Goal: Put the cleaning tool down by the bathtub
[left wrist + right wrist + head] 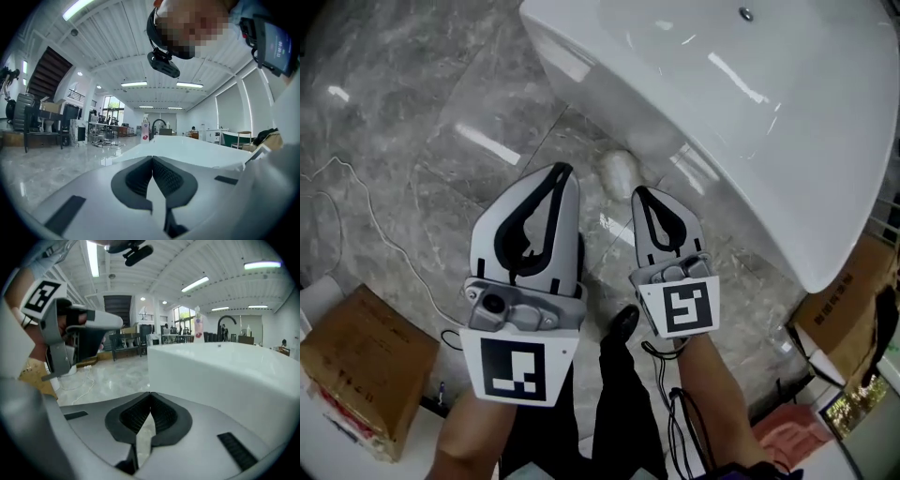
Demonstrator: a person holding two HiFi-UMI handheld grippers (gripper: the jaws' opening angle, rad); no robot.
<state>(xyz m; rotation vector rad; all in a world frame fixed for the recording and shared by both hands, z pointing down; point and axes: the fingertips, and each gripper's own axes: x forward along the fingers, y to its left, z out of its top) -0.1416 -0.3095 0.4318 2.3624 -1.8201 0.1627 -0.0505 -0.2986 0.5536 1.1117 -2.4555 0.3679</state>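
Note:
A small pale, rounded cleaning tool point(617, 169) lies on the grey marble floor against the base of the white bathtub point(750, 122). It sits just beyond and between my two grippers, apart from both. My left gripper point(561, 170) hangs over the floor to the tool's left, jaws shut with nothing in them. My right gripper point(639, 191) is just short of the tool on its right, also shut and empty. In the left gripper view the pads point(165, 176) meet in front of the tub rim point(187, 150). The right gripper view shows closed pads point(161, 414) facing the tub wall point(225, 376). Neither gripper view shows the tool.
A cardboard box point(356, 375) stands at the lower left, with a thin white cable point(384, 234) trailing across the floor beside it. Another box point(853, 291) and clutter sit at the right under the tub's end. The person's dark shoe point(623, 323) is between the grippers.

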